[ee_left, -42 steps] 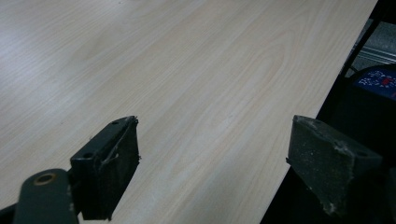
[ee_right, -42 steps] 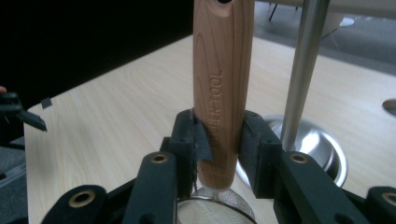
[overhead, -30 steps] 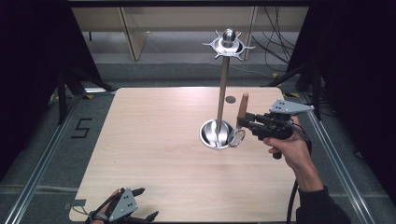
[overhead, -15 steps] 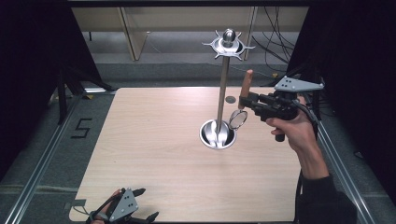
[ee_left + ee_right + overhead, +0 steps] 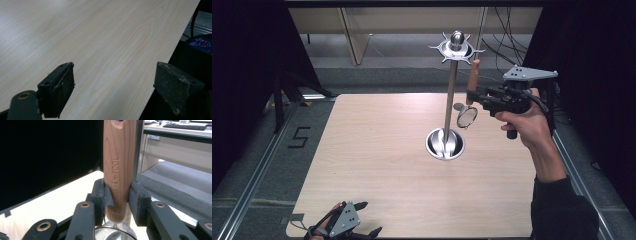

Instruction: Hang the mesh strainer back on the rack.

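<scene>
A small strainer with a wooden handle (image 5: 473, 75) and a round mesh bowl (image 5: 467, 117) hangs upright in my right gripper (image 5: 476, 96), just right of the metal stand's pole (image 5: 451, 100). In the right gripper view the jaws press on both sides of the wooden handle (image 5: 118, 167), with the mesh bowl (image 5: 115, 232) below them. The stand has a round base (image 5: 445, 144) on the table and a spiked hook ring (image 5: 456, 48) at its top. My left gripper (image 5: 364, 218) rests at the table's near edge, its pads (image 5: 61, 87) wide apart with nothing between them.
The wooden table (image 5: 377, 145) lies bare around the stand. Dark curtains close off both sides. Cables (image 5: 504, 35) and furniture legs stand on the floor behind the table. A metal rail (image 5: 257, 165) runs along the floor at the left.
My right gripper has lifted the strainer from beside the stand's base up along the pole, toward the hook ring. The left gripper has stayed put.
</scene>
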`<state>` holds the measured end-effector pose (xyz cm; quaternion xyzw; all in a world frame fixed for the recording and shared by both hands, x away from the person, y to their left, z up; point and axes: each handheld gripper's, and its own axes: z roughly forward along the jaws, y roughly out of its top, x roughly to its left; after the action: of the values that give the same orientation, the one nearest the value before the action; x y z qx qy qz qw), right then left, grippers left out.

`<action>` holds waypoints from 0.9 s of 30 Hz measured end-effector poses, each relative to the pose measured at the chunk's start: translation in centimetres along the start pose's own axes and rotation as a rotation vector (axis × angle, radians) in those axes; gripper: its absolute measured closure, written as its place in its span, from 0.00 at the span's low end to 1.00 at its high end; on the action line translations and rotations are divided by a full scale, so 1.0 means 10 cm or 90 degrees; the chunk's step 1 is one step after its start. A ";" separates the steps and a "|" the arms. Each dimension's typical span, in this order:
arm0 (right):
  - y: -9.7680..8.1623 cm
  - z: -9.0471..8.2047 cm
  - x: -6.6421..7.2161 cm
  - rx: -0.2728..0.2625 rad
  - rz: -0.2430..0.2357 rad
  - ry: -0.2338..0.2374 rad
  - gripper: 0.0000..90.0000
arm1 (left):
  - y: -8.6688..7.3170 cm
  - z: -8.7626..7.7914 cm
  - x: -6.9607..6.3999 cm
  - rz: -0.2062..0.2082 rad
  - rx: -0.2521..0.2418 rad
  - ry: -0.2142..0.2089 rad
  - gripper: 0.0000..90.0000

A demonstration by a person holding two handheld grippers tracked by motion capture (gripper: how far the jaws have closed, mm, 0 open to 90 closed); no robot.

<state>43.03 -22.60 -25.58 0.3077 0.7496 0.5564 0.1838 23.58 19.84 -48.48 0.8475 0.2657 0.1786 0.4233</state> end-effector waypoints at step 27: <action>0.00 0.23 -0.07 0.013 0.001 0.000 0.76 | 0.00 -0.02 0.01 0.023 0.016 -0.002 0.18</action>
<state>44.92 -21.39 -26.29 0.3102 0.7549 0.5491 0.1801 23.55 20.02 -48.33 0.8578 0.2519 0.1818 0.4095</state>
